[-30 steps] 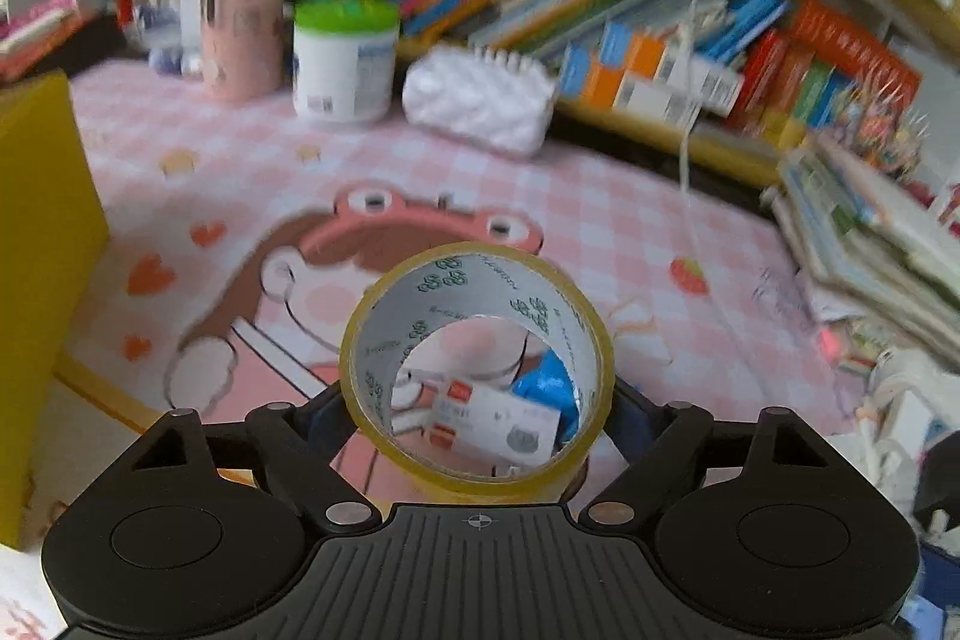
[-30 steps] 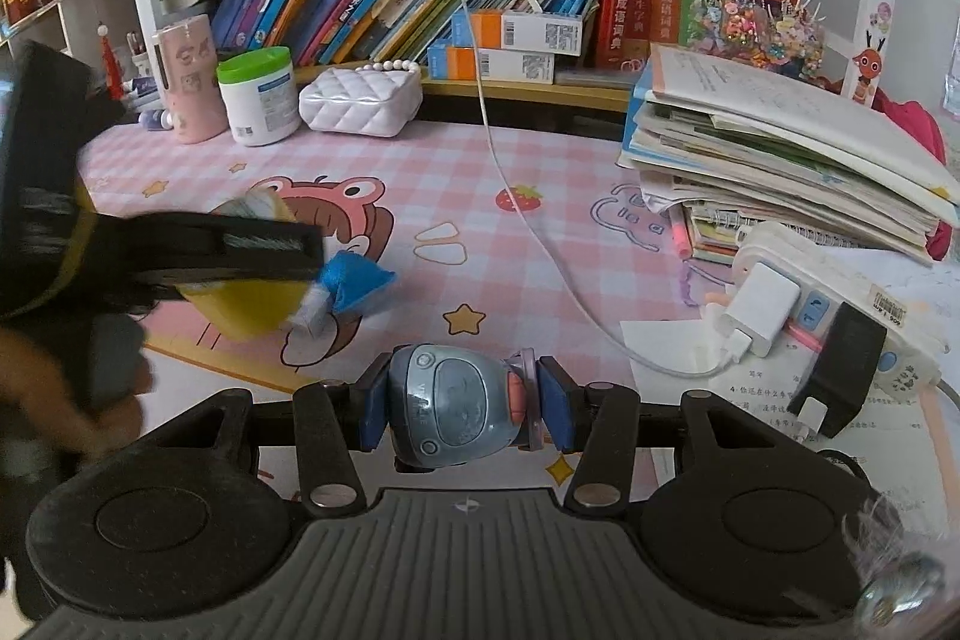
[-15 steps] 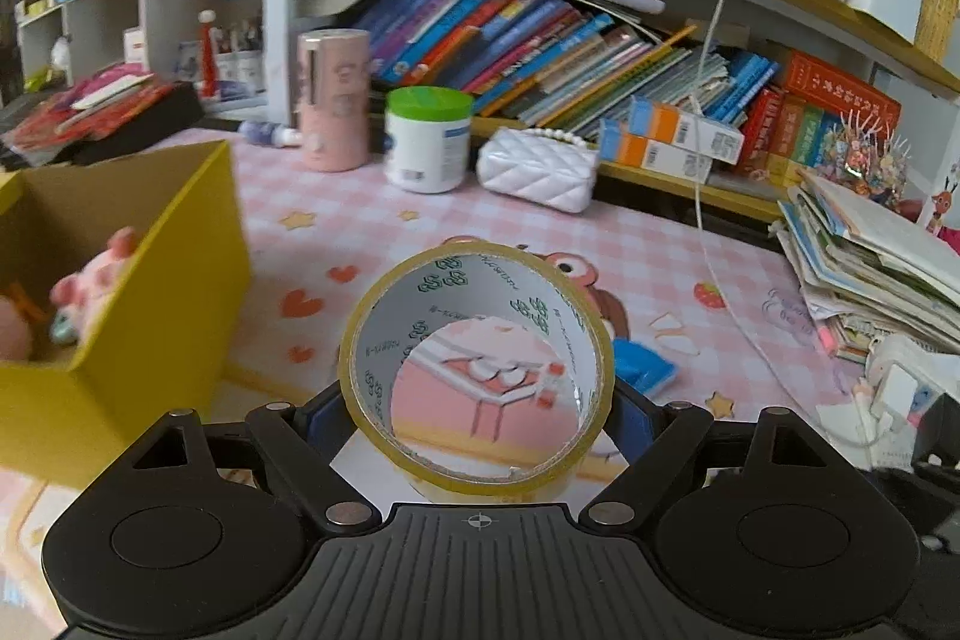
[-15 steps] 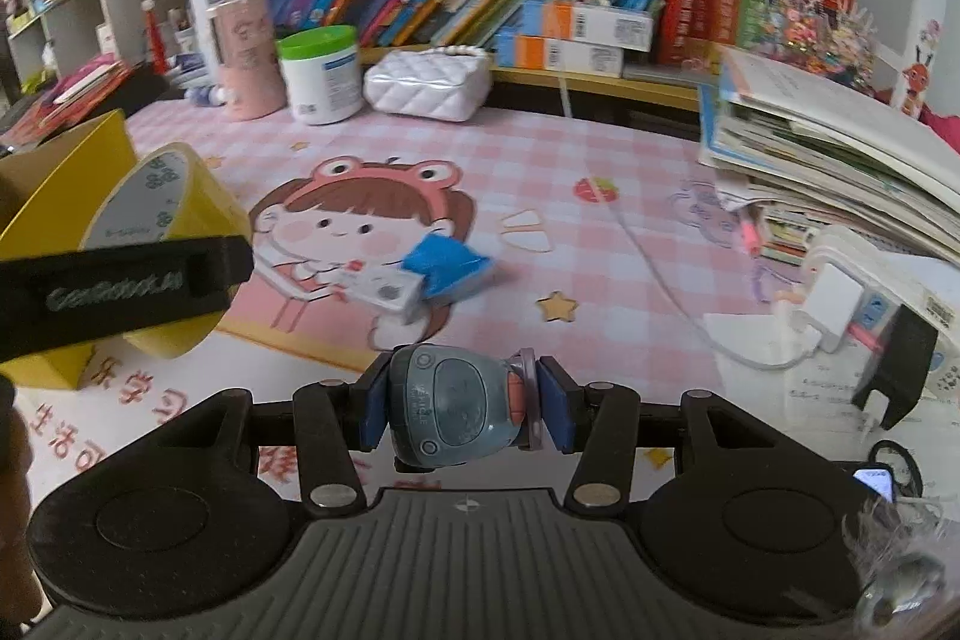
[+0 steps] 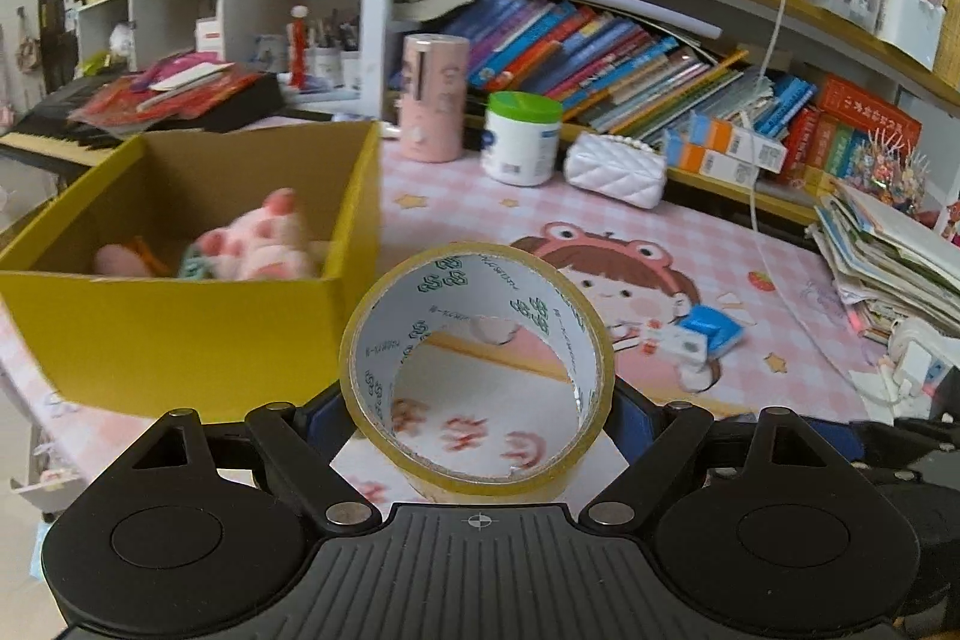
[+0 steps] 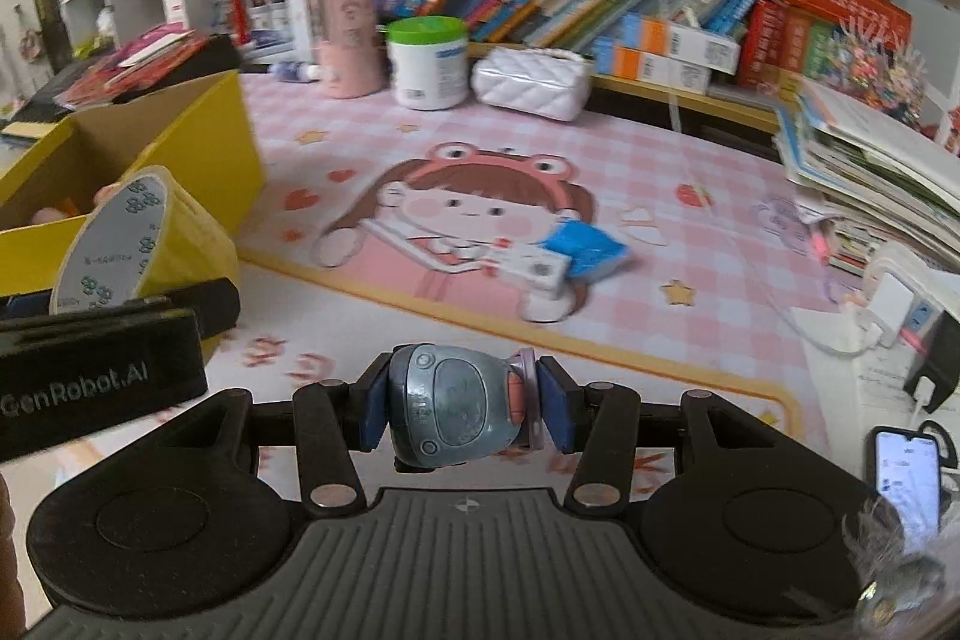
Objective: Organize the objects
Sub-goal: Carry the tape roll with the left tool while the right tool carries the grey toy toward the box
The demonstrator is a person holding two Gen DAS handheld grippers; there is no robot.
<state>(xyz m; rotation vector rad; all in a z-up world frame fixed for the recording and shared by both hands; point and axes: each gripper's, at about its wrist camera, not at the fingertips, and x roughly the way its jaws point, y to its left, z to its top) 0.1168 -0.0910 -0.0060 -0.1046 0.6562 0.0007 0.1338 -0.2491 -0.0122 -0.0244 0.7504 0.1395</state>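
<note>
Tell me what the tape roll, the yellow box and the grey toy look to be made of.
Tape roll: glossy yellowish plastic film wound on a white printed core, probably card.
Yellow box: cardboard, matte yellow outside, raw brown inside.
Grey toy: hard moulded plastic by its smooth sheen, with a pink ring at one end.

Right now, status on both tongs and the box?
Left tongs clamped on the tape roll, beside the yellow box. Right tongs clamped on a grey-blue toy. Pink plush already in the box. Nothing blocking.
</note>
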